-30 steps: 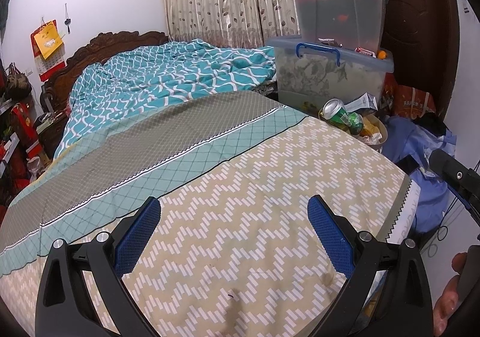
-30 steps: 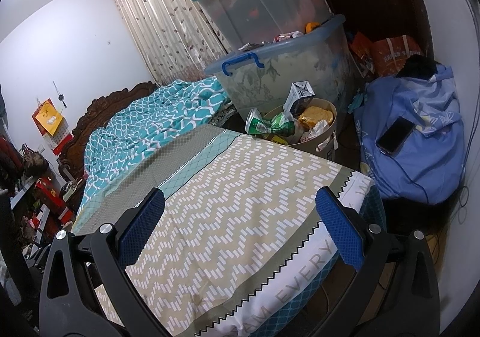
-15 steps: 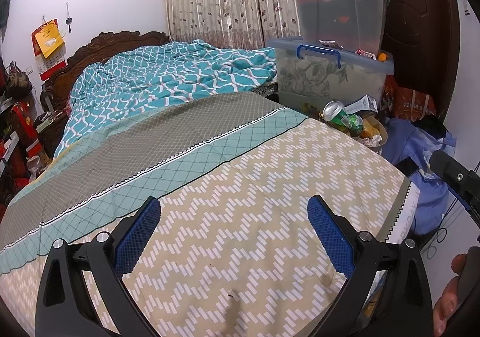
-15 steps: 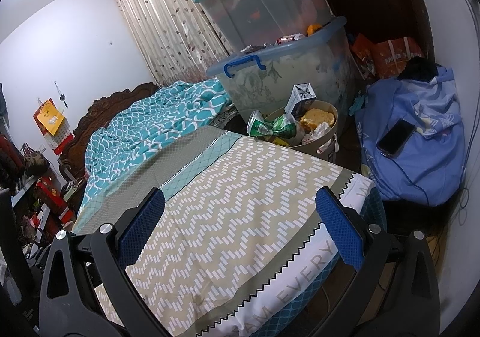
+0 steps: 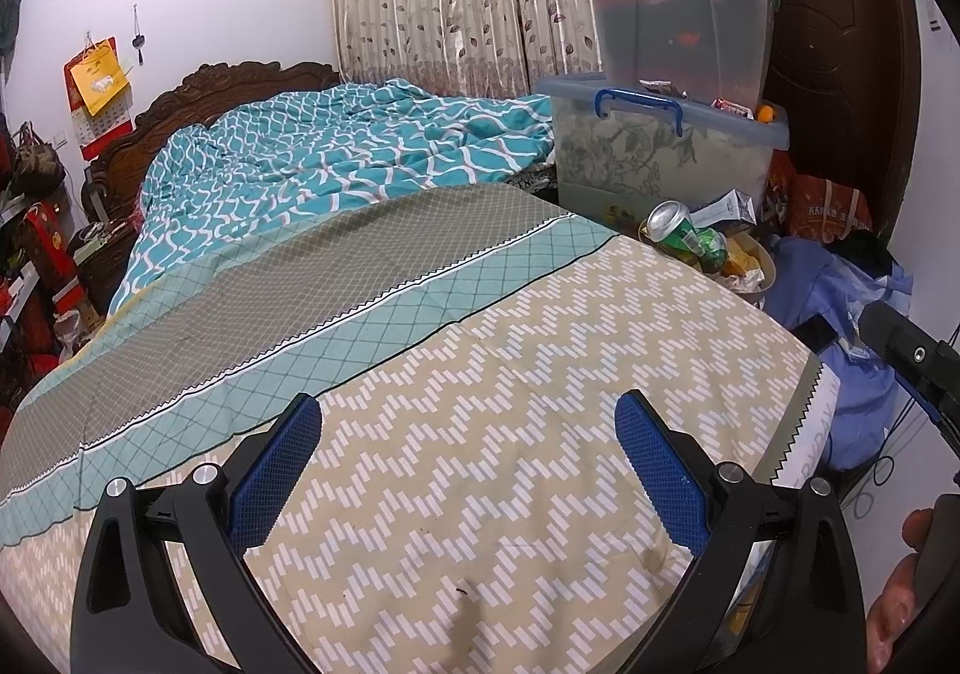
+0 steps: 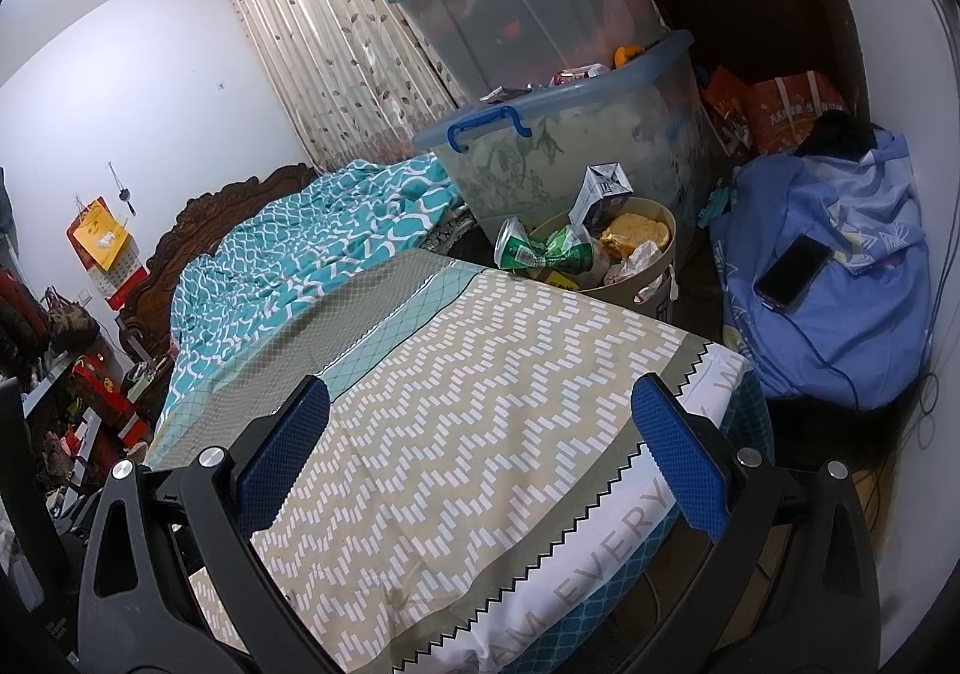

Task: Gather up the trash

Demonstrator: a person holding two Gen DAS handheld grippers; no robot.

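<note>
Both grippers — left gripper [image 5: 465, 452], right gripper [image 6: 480, 437] — spread, above bed [image 5: 480, 374], bin [image 6: 651, 269] full

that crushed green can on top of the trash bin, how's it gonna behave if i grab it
The green can looks dented and crumpled, so it is probably empty, light, and likely to give further under the pads. It lies on its side atop the heaped trash bin, near the rim, so a nudge could tip it off. The crumpling may limit rolling.
</note>
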